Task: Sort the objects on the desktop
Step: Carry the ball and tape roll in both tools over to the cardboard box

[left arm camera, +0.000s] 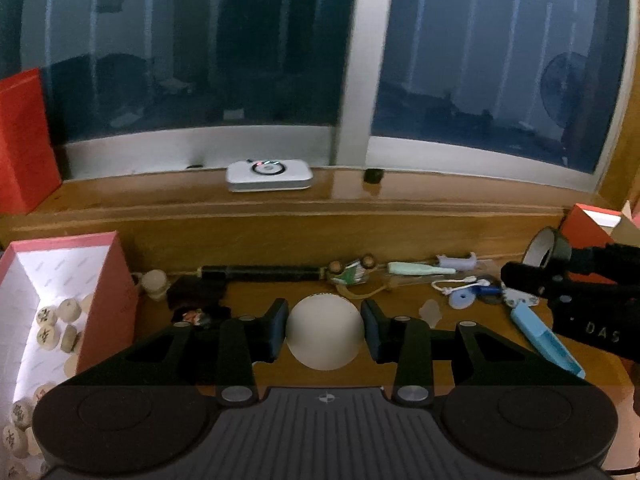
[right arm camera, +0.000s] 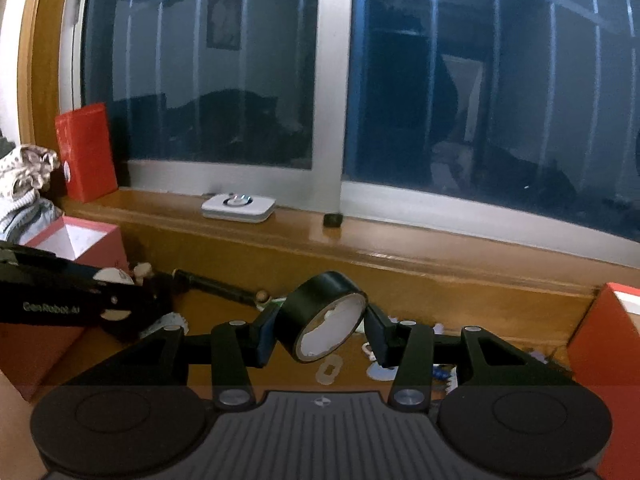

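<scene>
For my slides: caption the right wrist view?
Right gripper holding a black tape roll above the wooden desk.

The left gripper [left arm camera: 325, 330] clamps a smooth white ball [left arm camera: 325, 333] between its two dark blue pads above the brown wooden desk [left arm camera: 400, 364]. To its left an open pink cardboard box [left arm camera: 108, 280] with a white lining holds round wooden game pieces [left arm camera: 47, 326]. At the right edge, the black right gripper [left arm camera: 554, 258] carries a roll of black tape [left arm camera: 546, 250].
</scene>
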A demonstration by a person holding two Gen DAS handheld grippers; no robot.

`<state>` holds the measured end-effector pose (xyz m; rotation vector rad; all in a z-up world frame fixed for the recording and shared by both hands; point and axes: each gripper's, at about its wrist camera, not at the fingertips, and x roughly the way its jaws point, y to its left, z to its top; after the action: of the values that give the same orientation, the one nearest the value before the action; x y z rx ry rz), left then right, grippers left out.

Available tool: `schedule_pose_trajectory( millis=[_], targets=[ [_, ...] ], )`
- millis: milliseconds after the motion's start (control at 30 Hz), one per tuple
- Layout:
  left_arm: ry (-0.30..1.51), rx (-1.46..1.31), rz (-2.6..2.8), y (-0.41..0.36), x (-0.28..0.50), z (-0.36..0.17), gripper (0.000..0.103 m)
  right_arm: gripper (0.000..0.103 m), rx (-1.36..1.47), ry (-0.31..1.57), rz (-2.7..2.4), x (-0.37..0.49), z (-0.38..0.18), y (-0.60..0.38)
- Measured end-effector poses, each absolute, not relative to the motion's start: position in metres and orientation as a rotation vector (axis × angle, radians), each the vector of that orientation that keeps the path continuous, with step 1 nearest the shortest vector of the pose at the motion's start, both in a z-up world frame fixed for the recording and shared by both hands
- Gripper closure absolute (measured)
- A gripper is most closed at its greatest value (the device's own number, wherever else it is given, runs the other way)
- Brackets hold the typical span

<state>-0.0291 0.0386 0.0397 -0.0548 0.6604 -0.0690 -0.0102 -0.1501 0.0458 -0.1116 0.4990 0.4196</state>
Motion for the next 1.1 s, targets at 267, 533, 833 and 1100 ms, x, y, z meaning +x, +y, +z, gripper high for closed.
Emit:
schedule_pose_trajectory(
  millis=[267, 533, 833, 1100],
  targets=[
    [0.632, -0.02, -0.114, 0.004, -0.026, 0.053, 0.063, 0.055, -0.083, 0.477, 0.372, -0.014, 0.055, -0.183],
    [0.619, 0.0, -0.153, -0.043, -0.02, 0.059, 0.063, 0.055, -0.046, 0.469, 0.307, -0.009, 0.061, -0.232],
    [0.608, 0.018, -0.212, -0.086, -0.005, 0.061, 0.063, 0.055, -0.029, 0.456, 0.239, -0.001, 0.062, -0.276],
    [0.62, 0.045, -0.26, -0.117, 0.006, 0.057, 0.063, 0.055, -0.001, 0.456, 0.171, -0.003, 0.06, -0.313]
  ],
)
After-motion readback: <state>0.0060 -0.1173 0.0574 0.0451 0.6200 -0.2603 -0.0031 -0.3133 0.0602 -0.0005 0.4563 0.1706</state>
